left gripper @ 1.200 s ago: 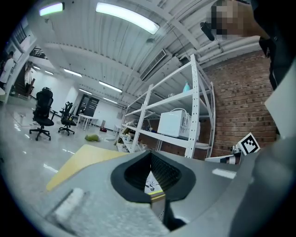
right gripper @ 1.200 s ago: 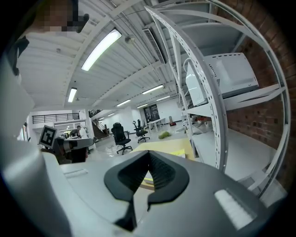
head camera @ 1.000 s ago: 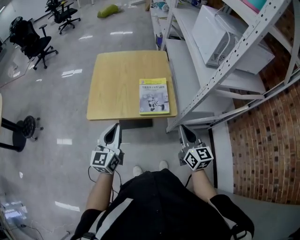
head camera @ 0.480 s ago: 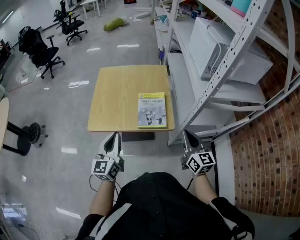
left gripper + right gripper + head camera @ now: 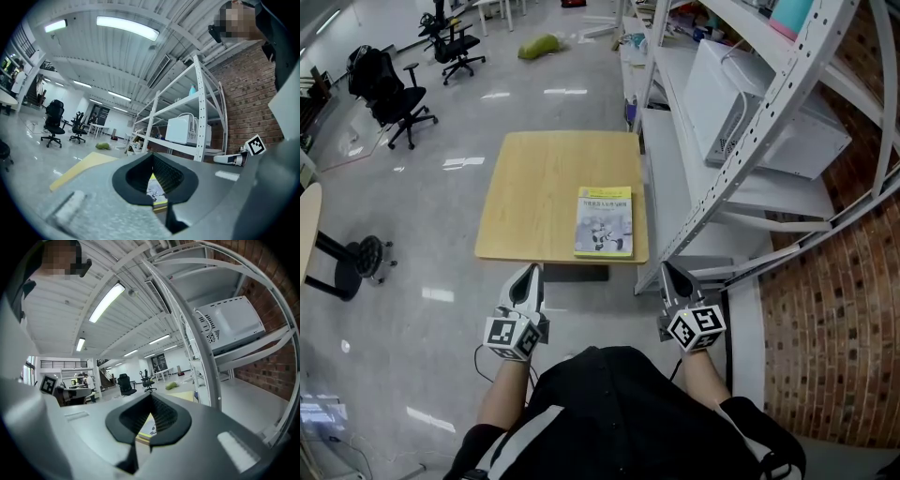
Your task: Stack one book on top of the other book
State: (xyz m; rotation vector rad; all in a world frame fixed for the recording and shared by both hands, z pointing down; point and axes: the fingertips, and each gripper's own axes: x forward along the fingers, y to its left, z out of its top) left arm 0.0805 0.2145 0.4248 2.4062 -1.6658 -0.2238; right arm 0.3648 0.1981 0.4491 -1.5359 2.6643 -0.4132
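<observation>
Book [image 5: 604,221]: over the last second it has kept its place, flat and cover up at the near right corner of the table [image 5: 534,178], its near edge just inside the table's rim. Neither gripper has gone to it. The left gripper [image 5: 527,274] and the right gripper [image 5: 667,272] have only drifted a little, and both hang just short of the table's near edge, level, with their jaws together and nothing between them.

I judge that no lift is under way. Only one cover shows from above. Both gripper views show a yellow edge under that cover, which may be a second book beneath, but I cannot tell for sure. If it is, the stack is already made and the grippers are simply standing off. If not, the other book is out of sight and nothing has begun.

From the left jaws the book lies ahead and off to the right, beyond the table's rim. From the right jaws it lies ahead and a little to the left, the nearer of the two. It sits between the lines along which the two pairs of jaws point, touching neither.
</observation>
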